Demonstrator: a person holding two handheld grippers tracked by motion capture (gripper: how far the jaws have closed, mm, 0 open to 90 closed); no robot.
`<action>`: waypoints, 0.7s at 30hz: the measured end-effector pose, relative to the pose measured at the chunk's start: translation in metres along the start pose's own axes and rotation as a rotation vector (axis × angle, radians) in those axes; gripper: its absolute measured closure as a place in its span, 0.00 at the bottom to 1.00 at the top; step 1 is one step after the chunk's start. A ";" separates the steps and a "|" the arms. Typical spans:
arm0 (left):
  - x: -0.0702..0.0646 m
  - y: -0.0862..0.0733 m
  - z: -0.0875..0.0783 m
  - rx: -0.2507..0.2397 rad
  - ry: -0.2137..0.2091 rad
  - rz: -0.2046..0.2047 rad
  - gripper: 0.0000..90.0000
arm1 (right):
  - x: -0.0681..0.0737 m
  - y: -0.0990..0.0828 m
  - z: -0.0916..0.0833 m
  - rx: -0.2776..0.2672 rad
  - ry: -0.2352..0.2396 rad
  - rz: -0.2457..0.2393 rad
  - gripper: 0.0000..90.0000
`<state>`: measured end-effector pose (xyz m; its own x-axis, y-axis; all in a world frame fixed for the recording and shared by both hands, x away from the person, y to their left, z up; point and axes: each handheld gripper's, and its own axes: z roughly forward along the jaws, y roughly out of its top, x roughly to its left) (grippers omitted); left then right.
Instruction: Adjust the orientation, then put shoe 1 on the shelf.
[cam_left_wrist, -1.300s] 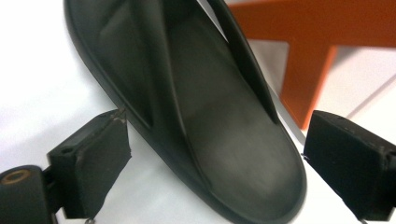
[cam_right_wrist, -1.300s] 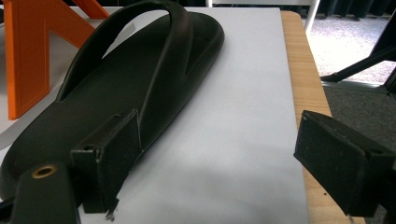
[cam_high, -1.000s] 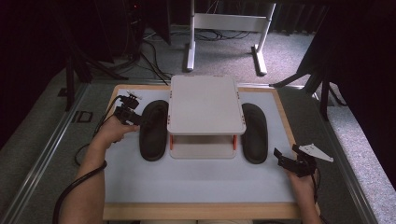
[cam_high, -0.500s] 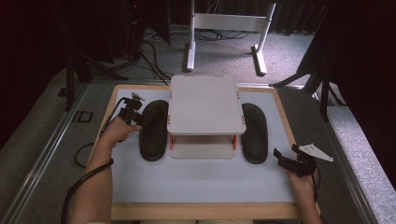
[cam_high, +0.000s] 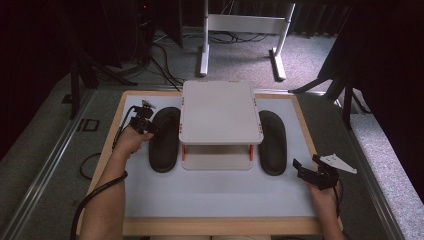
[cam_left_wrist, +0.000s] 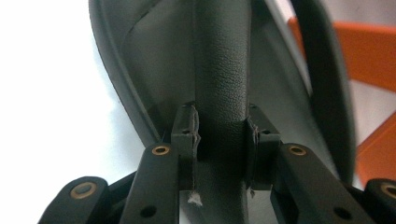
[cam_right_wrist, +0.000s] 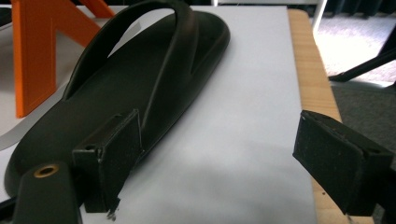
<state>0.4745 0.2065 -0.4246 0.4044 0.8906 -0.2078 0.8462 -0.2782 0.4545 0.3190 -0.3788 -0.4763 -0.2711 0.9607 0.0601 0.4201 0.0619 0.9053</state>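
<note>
Lowered, the left hand-held gripper (cam_high: 141, 121) has just closed on the left slipper's strap (cam_left_wrist: 219, 93); right hand-held gripper (cam_right_wrist: 217, 158) gapes.

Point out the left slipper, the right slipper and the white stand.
left slipper (cam_high: 164, 142), high view, on its sole.
right slipper (cam_high: 273, 145), high view, on its sole.
white stand (cam_high: 220, 112), high view, on its top plate.

1. The pale letters "ID" (cam_high: 88, 125) can be read in the high view, on the grey floor strip just left of the desk (cam_high: 210, 227).
2. No other text is legible.
</note>
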 end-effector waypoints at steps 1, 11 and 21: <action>-0.001 -0.001 -0.004 -0.020 -0.003 -0.014 0.78 | 0.000 0.000 0.000 -0.003 -0.005 -0.003 0.15; -0.004 -0.012 -0.039 -0.083 0.010 -0.069 0.80 | 0.004 -0.001 0.001 0.006 -0.006 -0.034 0.14; -0.008 -0.004 -0.092 -0.152 0.044 -0.111 0.80 | 0.005 -0.001 0.001 0.006 -0.009 -0.043 0.14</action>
<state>0.4357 0.2342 -0.3449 0.2929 0.9286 -0.2279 0.8216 -0.1225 0.5568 0.3185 -0.3742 -0.4771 -0.2812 0.9595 0.0174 0.4137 0.1049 0.9044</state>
